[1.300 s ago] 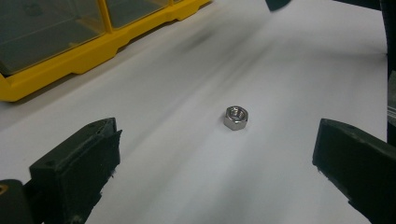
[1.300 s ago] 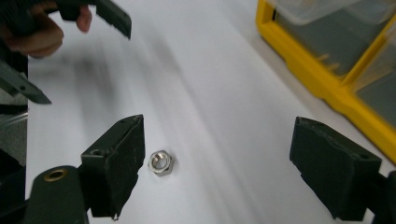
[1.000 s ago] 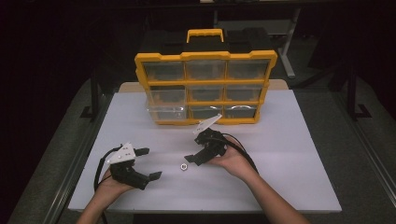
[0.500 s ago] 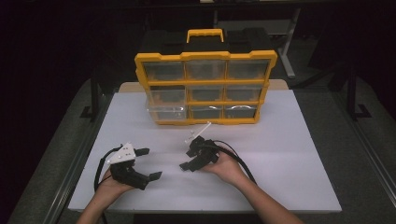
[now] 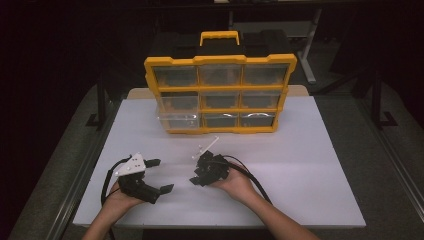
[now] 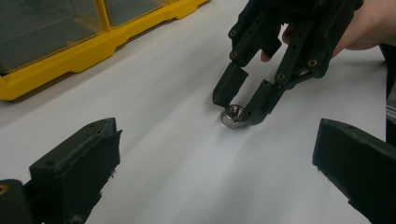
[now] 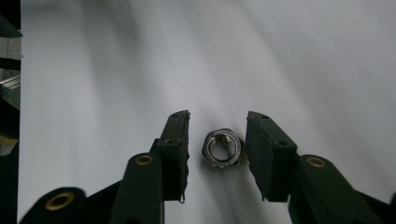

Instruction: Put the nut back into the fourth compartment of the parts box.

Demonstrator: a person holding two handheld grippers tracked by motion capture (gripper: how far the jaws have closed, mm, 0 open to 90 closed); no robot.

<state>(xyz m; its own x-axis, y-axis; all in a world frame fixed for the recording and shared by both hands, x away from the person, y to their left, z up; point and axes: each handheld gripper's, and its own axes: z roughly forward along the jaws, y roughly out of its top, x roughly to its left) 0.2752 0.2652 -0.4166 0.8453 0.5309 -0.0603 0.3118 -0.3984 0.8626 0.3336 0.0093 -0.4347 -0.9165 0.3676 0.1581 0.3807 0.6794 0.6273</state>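
A small steel hex nut [image 7: 223,149] lies flat on the white table [image 5: 310,165]. My right gripper [image 7: 217,116] reaches down over it, one black jaw on each side. Its jaws have just been closing; one pad [image 7: 266,144] sits almost against the nut, while a narrow gap remains at the other [image 7: 177,140]. The left gripper view shows the same nut [image 6: 232,116] between the right gripper's [image 6: 235,109] tips. In the high view my right gripper [image 5: 196,176] covers the nut. My left gripper [image 5: 160,175] rests to its left, jaws wide open and empty.
A yellow organizer [image 5: 220,95] with clear drawers and a top handle stands at the back of the table; its lower corner [image 6: 70,56] is near. The lowest left drawer [image 5: 177,121] sticks out a little. Cables trail from both grippers toward the table's front edge.
My right gripper has moved left and down onto the nut, and its jaws have narrowed around it. The left gripper has stayed where it was.
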